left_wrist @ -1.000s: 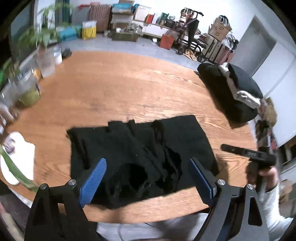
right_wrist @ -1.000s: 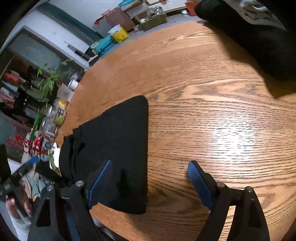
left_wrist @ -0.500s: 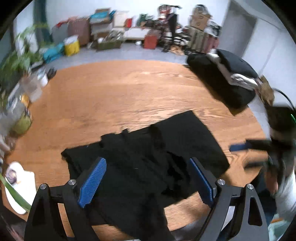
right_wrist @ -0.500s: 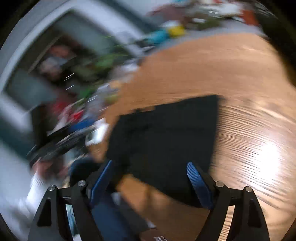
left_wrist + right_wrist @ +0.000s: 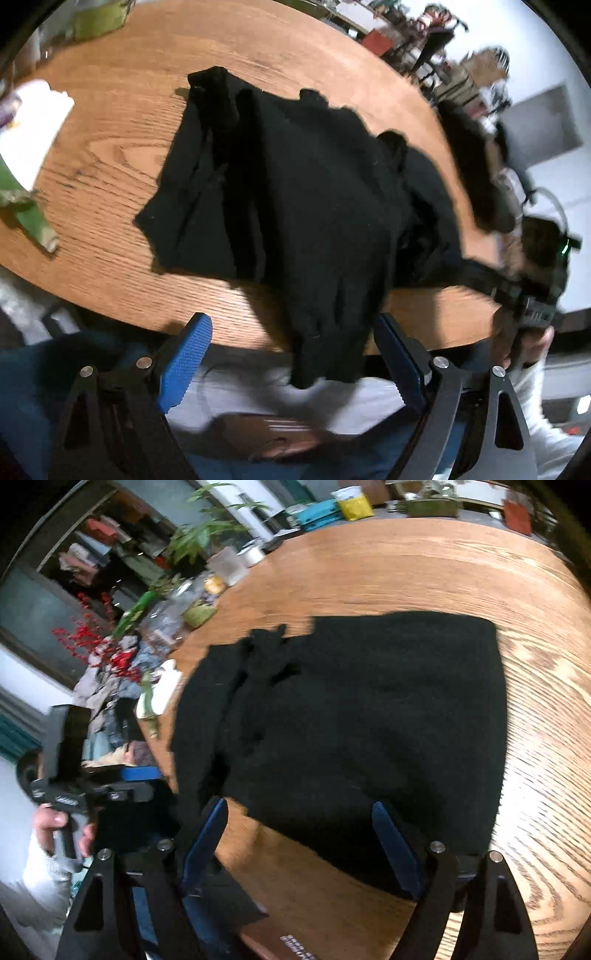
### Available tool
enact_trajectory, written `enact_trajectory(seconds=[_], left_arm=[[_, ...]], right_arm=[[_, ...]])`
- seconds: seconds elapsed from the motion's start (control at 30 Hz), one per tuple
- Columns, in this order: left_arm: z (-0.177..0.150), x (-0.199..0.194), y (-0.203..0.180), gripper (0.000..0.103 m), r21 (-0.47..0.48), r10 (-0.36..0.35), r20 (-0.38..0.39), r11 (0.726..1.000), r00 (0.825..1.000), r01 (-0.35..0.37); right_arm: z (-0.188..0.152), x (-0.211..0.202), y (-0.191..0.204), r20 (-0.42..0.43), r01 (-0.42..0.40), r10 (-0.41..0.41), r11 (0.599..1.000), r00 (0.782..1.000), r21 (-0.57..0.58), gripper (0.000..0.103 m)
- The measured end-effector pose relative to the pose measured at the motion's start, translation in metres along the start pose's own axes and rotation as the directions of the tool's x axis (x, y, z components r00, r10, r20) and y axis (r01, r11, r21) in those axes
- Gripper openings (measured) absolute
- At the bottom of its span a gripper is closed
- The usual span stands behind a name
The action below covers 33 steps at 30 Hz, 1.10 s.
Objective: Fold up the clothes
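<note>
We start with the table [image 5: 110, 155], a round oak top that fills both views. On it lies the garment [image 5: 303, 192], black and rumpled, spread over the near half of the top, with one part draped past the near edge and hanging toward our lap. In the right wrist view its right side lies flat with a clean straight edge, while the left side is bunched into ridges.

We judge it soft, limp and light: it will sag from any pinch and drag the rest along, so a grip wants to take a corner or hem, not the middle. The hanging part looks the easiest hold, since the fingers can close around it without scraping wood.

Our left gripper [image 5: 291, 354] is spread wide, empty, its blue pads either side of that hanging cloth. Our right gripper [image 5: 299, 834] is likewise spread and holds nothing, poised over the garment's near edge.
</note>
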<state>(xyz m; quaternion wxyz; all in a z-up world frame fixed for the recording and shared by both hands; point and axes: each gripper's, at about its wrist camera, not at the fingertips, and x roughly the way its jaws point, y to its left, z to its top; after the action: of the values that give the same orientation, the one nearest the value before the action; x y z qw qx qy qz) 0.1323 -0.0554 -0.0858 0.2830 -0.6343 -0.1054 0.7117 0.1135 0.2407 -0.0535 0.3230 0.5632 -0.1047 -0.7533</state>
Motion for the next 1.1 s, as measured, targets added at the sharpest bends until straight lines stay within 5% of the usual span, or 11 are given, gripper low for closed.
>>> enact_trajectory(seconds=[0.1, 0.17, 0.23, 0.33, 0.6, 0.63, 0.73, 0.97, 1.1], left_arm=[[0.007, -0.002, 0.001, 0.085, -0.004, -0.068, 0.006, 0.998, 0.998, 0.068], [0.01, 0.002, -0.001, 0.083, 0.019, -0.066, -0.005, 0.998, 0.998, 0.066], [0.008, 0.008, -0.005, 0.083, 0.052, -0.065, -0.023, 0.996, 0.998, 0.066], [0.005, 0.009, -0.008, 0.084, 0.093, -0.059, -0.045, 0.994, 0.997, 0.063], [-0.003, 0.01, -0.01, 0.084, 0.144, -0.066, -0.099, 0.986, 0.993, 0.08], [-0.005, 0.01, -0.007, 0.084, 0.144, -0.065, -0.104, 0.986, 0.992, 0.08], [-0.005, 0.008, -0.003, 0.084, 0.139, -0.072, -0.111, 0.986, 0.991, 0.087], [0.006, -0.002, -0.012, 0.084, 0.166, -0.134, -0.104, 0.975, 0.985, 0.15], [0.012, -0.003, -0.024, 0.084, 0.153, -0.246, -0.122, 0.953, 0.962, 0.263]], right_arm=[[0.003, 0.009, 0.019, -0.065, -0.121, 0.121, 0.993, 0.991, 0.0, 0.072], [0.004, 0.019, 0.03, -0.106, -0.146, 0.145, 0.989, 0.984, -0.004, 0.023], [0.004, 0.028, 0.038, -0.134, -0.131, 0.127, 0.991, 0.983, -0.02, 0.023], [0.007, 0.039, 0.045, -0.156, -0.144, 0.14, 0.99, 0.978, -0.014, 0.039], [0.028, 0.066, 0.056, -0.223, -0.102, 0.095, 0.995, 0.97, -0.019, 0.048], [0.03, 0.068, 0.058, -0.236, -0.088, 0.078, 0.996, 0.969, -0.03, 0.045], [0.037, 0.067, 0.065, -0.256, -0.07, 0.053, 0.996, 0.965, -0.058, 0.004], [0.083, 0.015, 0.091, -0.109, -0.111, 0.094, 0.98, 0.99, -0.163, 0.004], [0.099, 0.002, 0.093, -0.042, -0.086, 0.079, 0.968, 0.996, -0.237, 0.004]])
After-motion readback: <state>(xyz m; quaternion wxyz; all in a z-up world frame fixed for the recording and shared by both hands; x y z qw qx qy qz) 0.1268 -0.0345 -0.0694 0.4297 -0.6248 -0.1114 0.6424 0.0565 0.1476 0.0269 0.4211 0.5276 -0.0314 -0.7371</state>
